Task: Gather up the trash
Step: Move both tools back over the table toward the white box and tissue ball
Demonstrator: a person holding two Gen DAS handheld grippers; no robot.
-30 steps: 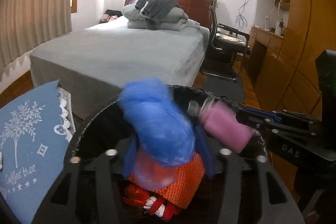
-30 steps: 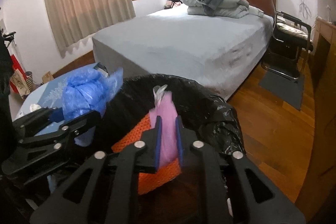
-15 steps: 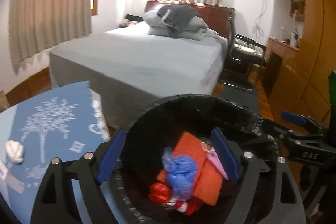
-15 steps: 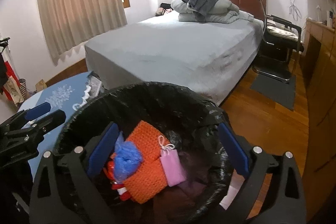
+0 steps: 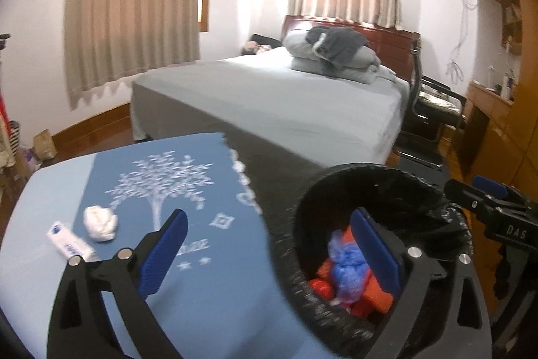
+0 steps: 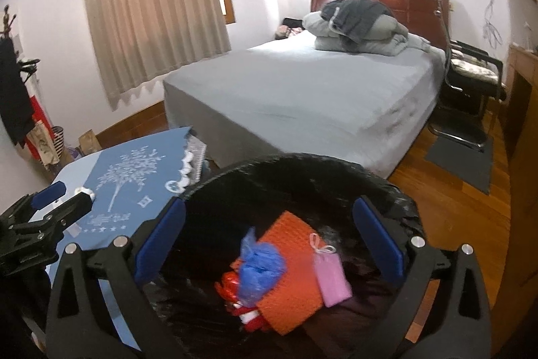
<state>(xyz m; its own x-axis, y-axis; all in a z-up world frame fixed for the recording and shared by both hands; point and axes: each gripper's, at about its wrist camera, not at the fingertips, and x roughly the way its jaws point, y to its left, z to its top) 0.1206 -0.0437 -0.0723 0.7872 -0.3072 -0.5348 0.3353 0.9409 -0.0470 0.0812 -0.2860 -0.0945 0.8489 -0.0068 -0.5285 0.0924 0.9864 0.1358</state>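
Both claws are opening, and nothing is seen between the jaws of either. The right claw [image 6: 269, 239] is held above the black-lined bin [image 6: 386, 190], where a blue bag [image 6: 260, 271], a pink pouch [image 6: 331, 278] and an orange cloth [image 6: 289, 271] lie dropped. The left claw [image 5: 269, 253] is aimed partly over the tabletop [image 5: 218, 291], likely because a crumpled tissue [image 5: 100, 222] and a small wrapper [image 5: 69, 244] are left there to be collected.
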